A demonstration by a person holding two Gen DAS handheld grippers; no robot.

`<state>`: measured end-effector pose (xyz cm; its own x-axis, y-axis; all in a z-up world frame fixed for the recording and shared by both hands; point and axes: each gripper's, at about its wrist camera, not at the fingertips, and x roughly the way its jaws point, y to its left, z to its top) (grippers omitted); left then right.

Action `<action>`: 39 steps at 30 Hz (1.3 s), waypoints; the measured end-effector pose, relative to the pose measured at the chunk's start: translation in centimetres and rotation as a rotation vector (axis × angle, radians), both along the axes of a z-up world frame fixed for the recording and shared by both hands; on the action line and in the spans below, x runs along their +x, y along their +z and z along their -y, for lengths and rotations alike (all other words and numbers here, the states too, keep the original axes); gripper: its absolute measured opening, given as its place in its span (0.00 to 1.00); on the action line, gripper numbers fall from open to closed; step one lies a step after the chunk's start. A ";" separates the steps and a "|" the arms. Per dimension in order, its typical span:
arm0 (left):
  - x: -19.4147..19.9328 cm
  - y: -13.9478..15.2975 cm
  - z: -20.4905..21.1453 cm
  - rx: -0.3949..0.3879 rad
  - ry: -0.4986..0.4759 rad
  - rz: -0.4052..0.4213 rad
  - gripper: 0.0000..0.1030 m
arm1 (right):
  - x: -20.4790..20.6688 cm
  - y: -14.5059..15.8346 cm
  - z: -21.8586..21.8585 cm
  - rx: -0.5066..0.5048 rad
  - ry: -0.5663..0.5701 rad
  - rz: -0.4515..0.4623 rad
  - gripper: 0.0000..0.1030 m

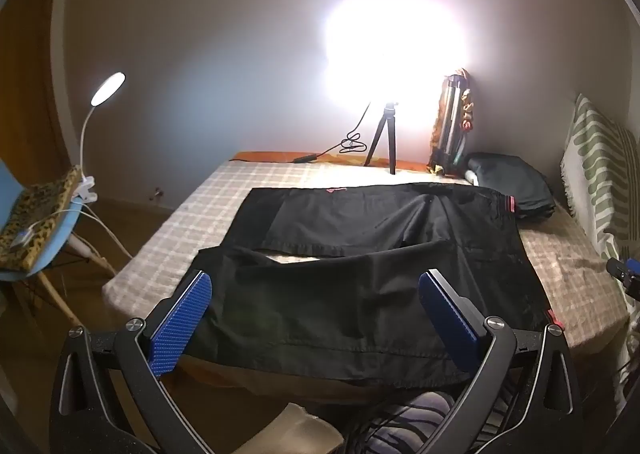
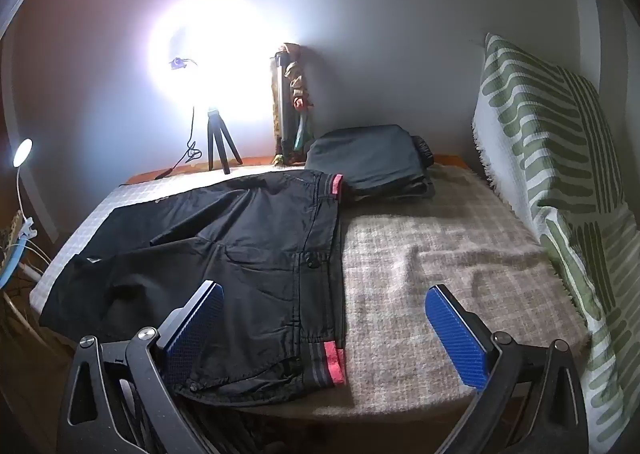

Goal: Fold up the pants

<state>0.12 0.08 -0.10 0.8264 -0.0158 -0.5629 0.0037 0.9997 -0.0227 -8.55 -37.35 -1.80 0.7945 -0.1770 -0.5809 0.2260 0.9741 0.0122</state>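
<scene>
Pants (image 1: 360, 254) are lying spread flat on the table (image 2: 440, 254), both legs pointing left, waistband (image 2: 334, 364) with its pink trim to the right. Your left tongs (image 1: 316, 318) are hovering released over the near leg, gripping nothing. Your right tongs (image 2: 324, 334) are gaping too, straddling the near waistband corner. Folded dark clothes (image 2: 372, 162) are sitting just behind the waistband; a tripod light (image 2: 218, 142) is glaring at the far edge.

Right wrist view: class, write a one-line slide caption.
Open right gripper hovers over black pants with red-striped waistband, spread on checked blanket.
</scene>
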 end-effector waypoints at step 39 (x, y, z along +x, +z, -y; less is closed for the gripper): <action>0.2 0.4 -0.3 -0.014 0.018 0.010 1.00 | 0.4 -0.2 0.0 0.010 0.006 -0.012 0.99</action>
